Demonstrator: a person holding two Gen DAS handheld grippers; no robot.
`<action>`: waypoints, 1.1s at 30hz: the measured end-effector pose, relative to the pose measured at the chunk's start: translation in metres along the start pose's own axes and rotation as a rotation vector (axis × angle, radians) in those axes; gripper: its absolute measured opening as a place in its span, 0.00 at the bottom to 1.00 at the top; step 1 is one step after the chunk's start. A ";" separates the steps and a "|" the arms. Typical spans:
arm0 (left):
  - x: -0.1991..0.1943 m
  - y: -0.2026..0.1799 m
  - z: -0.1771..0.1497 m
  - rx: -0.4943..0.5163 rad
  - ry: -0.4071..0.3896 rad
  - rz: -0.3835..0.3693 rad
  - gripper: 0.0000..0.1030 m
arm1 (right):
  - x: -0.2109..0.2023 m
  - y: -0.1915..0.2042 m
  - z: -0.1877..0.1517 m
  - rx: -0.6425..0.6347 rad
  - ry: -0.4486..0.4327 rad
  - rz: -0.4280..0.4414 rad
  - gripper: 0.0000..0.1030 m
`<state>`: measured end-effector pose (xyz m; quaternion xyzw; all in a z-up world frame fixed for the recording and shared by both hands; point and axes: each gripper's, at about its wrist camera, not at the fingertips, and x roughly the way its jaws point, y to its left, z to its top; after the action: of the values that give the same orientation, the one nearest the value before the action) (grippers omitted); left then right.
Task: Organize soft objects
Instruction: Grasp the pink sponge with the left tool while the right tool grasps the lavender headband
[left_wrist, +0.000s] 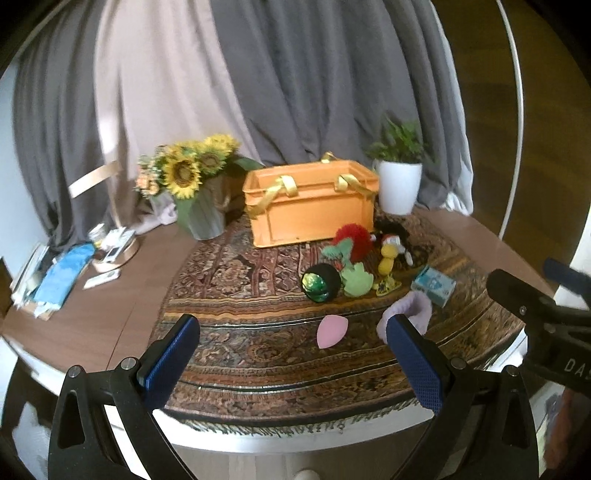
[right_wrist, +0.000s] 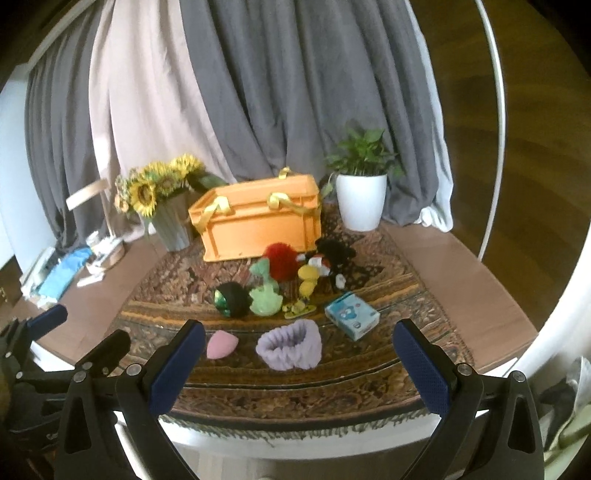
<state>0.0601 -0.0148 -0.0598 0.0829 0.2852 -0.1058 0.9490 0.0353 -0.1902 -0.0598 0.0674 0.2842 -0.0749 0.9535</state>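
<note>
Right now I have both grippers spread wide and empty, held back at the table's near edge. Ahead of the left gripper (left_wrist: 293, 341), the pink sponge (left_wrist: 331, 331) lies between its fingers; ahead of the right gripper (right_wrist: 299, 350), the lilac scrunchie (right_wrist: 290, 344) sits between its fingers. The orange crate (left_wrist: 312, 206) stands well beyond, behind the plush toys (left_wrist: 354, 258). I'd judge a low, level approach best, closing gently on each soft piece. Only the right view shows the scrunchie whole; my left finger (left_wrist: 413, 363) hides part of it.
</note>
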 end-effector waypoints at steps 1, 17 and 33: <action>0.006 0.000 -0.001 0.017 0.004 -0.005 1.00 | 0.007 0.002 -0.002 -0.008 0.006 -0.006 1.00; 0.133 -0.004 -0.039 0.205 0.115 -0.178 0.88 | 0.127 0.011 -0.045 -0.036 0.167 -0.016 0.99; 0.191 -0.022 -0.051 0.197 0.191 -0.289 0.66 | 0.175 0.003 -0.055 -0.061 0.212 0.009 0.92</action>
<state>0.1833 -0.0541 -0.2107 0.1430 0.3710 -0.2599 0.8800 0.1508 -0.1962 -0.2019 0.0471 0.3851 -0.0542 0.9201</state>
